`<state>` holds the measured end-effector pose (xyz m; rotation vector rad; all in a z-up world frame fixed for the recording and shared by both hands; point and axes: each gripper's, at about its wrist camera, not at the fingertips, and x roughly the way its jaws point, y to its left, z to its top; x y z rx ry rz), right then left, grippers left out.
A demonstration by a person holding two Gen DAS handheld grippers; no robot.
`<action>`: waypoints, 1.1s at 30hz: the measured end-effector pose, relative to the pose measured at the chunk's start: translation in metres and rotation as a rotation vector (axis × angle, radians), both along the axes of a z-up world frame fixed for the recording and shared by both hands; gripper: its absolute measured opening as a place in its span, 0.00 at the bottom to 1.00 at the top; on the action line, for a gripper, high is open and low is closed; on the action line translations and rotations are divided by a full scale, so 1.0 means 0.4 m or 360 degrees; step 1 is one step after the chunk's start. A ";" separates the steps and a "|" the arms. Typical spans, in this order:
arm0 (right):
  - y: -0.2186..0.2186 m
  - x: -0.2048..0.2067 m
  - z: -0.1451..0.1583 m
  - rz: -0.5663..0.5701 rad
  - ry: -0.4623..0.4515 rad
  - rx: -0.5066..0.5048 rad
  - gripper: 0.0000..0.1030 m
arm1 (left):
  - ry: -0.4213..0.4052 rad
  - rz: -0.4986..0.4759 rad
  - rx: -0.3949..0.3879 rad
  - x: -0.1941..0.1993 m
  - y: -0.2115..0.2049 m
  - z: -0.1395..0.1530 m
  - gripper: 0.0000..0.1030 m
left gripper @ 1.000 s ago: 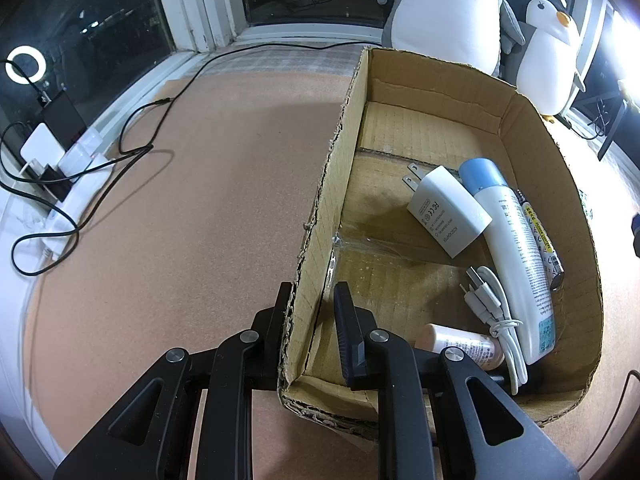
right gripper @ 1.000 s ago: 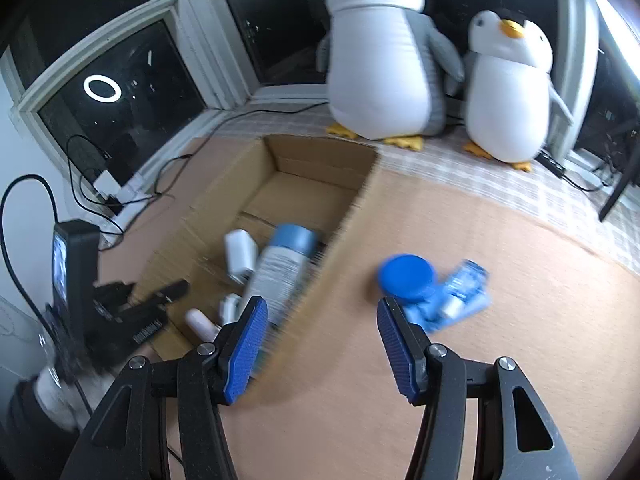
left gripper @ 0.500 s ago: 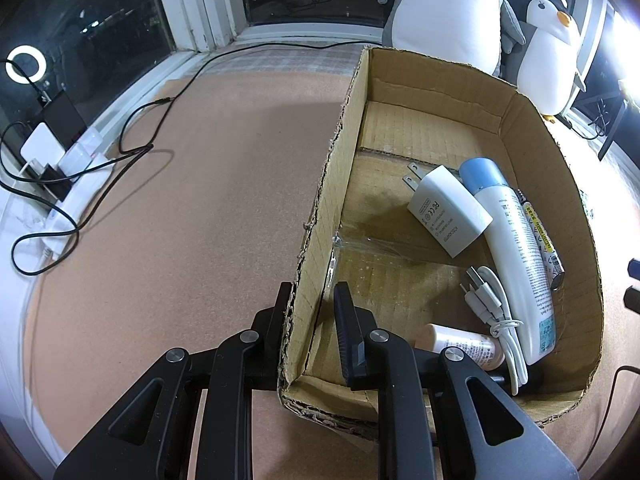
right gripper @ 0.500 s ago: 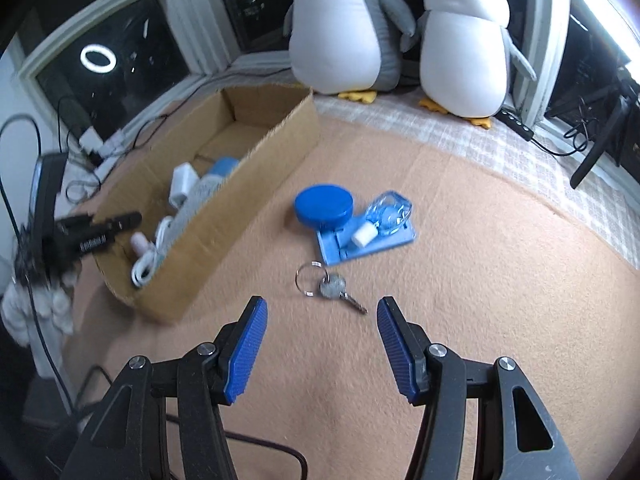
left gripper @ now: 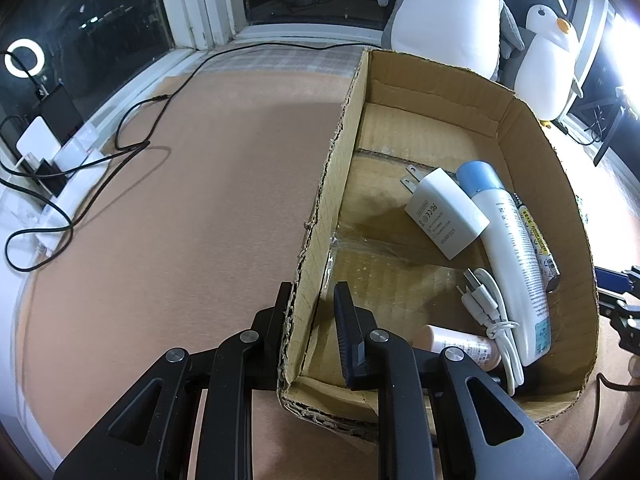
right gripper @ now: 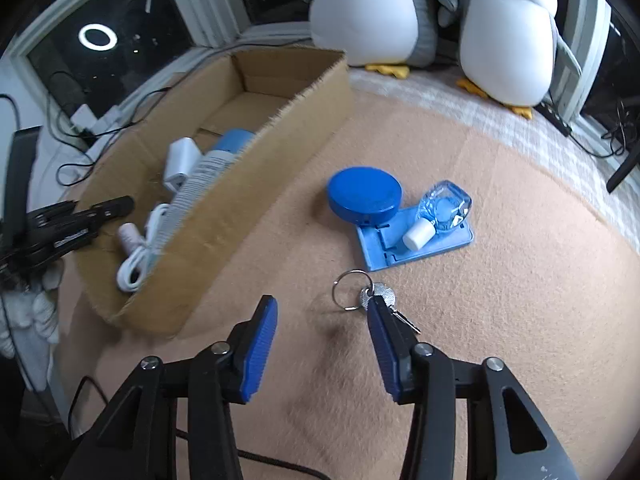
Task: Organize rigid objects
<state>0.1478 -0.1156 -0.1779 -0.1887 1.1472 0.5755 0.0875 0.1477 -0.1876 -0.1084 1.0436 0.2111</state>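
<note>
Now my right gripper (right gripper: 322, 322) has dropped low over the keys (right gripper: 370, 296), jaws just narrowed but holding nothing; one pad seems to brush them, hard to say. My left gripper (left gripper: 310, 312) stays pinched on the cardboard box (left gripper: 320, 208) wall.

Left gripper (left gripper: 312, 312) clamped on the left wall of the cardboard box (left gripper: 520, 120), near its near-left corner. Inside, along the right wall: white charger (left gripper: 446, 214), blue-capped spray can (left gripper: 508, 248), marker (left gripper: 538, 248), coiled white cable (left gripper: 492, 316), small bottle (left gripper: 460, 346).
</note>
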 end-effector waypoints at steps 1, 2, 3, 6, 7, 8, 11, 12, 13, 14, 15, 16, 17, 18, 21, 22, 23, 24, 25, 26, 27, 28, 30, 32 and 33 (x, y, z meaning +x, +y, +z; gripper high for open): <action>-0.001 0.005 -0.003 -0.0015 0.0009 0.0002 0.38 | -0.0001 -0.0001 -0.0004 0.000 0.001 0.000 0.18; -0.004 0.010 -0.007 -0.0034 0.0015 -0.0002 0.38 | -0.0003 -0.0001 -0.0009 0.000 0.002 0.000 0.18; -0.005 0.014 -0.010 -0.0050 0.0016 -0.0008 0.38 | -0.0004 -0.0002 -0.0012 0.001 0.002 -0.001 0.18; -0.004 0.027 -0.012 -0.0070 0.0016 -0.0012 0.35 | -0.0008 -0.0003 -0.0019 0.001 0.002 0.000 0.18; -0.001 0.030 -0.013 -0.0070 0.0017 -0.0016 0.35 | -0.0010 -0.0003 -0.0022 0.001 0.003 -0.001 0.18; 0.002 0.032 -0.013 -0.0071 0.0016 -0.0023 0.35 | -0.0010 -0.0003 -0.0026 0.002 0.005 -0.001 0.18; 0.005 0.034 -0.014 -0.0081 0.0005 -0.0044 0.30 | -0.0013 -0.0001 -0.0030 0.002 0.005 -0.001 0.18; 0.003 0.035 -0.014 -0.0089 0.0003 -0.0046 0.28 | -0.0012 -0.0001 -0.0030 0.002 0.005 -0.001 0.18; 0.000 0.038 -0.014 -0.0099 0.0007 -0.0043 0.27 | -0.0012 -0.0001 -0.0031 0.002 0.005 -0.001 0.18; -0.003 0.040 -0.014 -0.0102 0.0011 -0.0039 0.26 | -0.0012 0.0000 -0.0030 0.002 0.005 -0.001 0.18; -0.005 0.042 -0.015 -0.0107 0.0014 -0.0038 0.24 | -0.0011 0.0000 -0.0030 0.002 0.005 -0.001 0.18; -0.009 0.043 -0.015 -0.0115 0.0016 -0.0042 0.21 | -0.0011 0.0000 -0.0029 0.002 0.005 -0.001 0.18; -0.012 0.045 -0.015 -0.0120 0.0019 -0.0041 0.20 | -0.0011 -0.0001 -0.0029 0.002 0.005 -0.001 0.18; -0.015 0.046 -0.015 -0.0125 0.0022 -0.0039 0.18 | -0.0011 -0.0001 -0.0030 0.002 0.005 -0.001 0.18; -0.025 0.046 -0.014 -0.0142 0.0026 -0.0032 0.13 | -0.0011 0.0000 -0.0028 0.002 0.005 -0.001 0.18; -0.028 0.045 -0.014 -0.0145 0.0025 -0.0030 0.10 | -0.0011 0.0000 -0.0030 0.002 0.005 -0.001 0.18; -0.031 0.044 -0.013 -0.0149 0.0023 -0.0027 0.09 | -0.0011 0.0000 -0.0030 0.002 0.005 -0.001 0.18; -0.034 0.043 -0.013 -0.0151 0.0022 -0.0023 0.06 | -0.0011 0.0000 -0.0029 0.002 0.005 -0.001 0.18; -0.037 0.042 -0.012 -0.0155 0.0018 -0.0023 0.05 | -0.0011 0.0000 -0.0029 0.002 0.005 -0.001 0.18; -0.040 0.041 -0.012 -0.0156 0.0016 -0.0017 0.05 | -0.0011 0.0000 -0.0029 0.002 0.005 -0.001 0.18; -0.042 0.040 -0.010 -0.0156 0.0013 -0.0010 0.04 | -0.0010 -0.0001 -0.0028 0.002 0.005 -0.001 0.18; -0.045 0.037 -0.007 -0.0154 0.0007 -0.0005 0.04 | -0.0010 -0.0002 -0.0028 0.002 0.005 -0.001 0.18; -0.049 0.032 0.002 -0.0147 -0.0015 -0.0006 0.03 | -0.0011 -0.0001 -0.0029 0.002 0.005 -0.001 0.18; -0.051 0.026 0.016 -0.0145 -0.0034 0.0009 0.02 | -0.0011 0.0000 -0.0028 0.002 0.005 -0.001 0.18; -0.053 0.023 0.026 -0.0146 -0.0041 0.0020 0.02 | -0.0010 0.0000 -0.0027 0.002 0.006 -0.001 0.18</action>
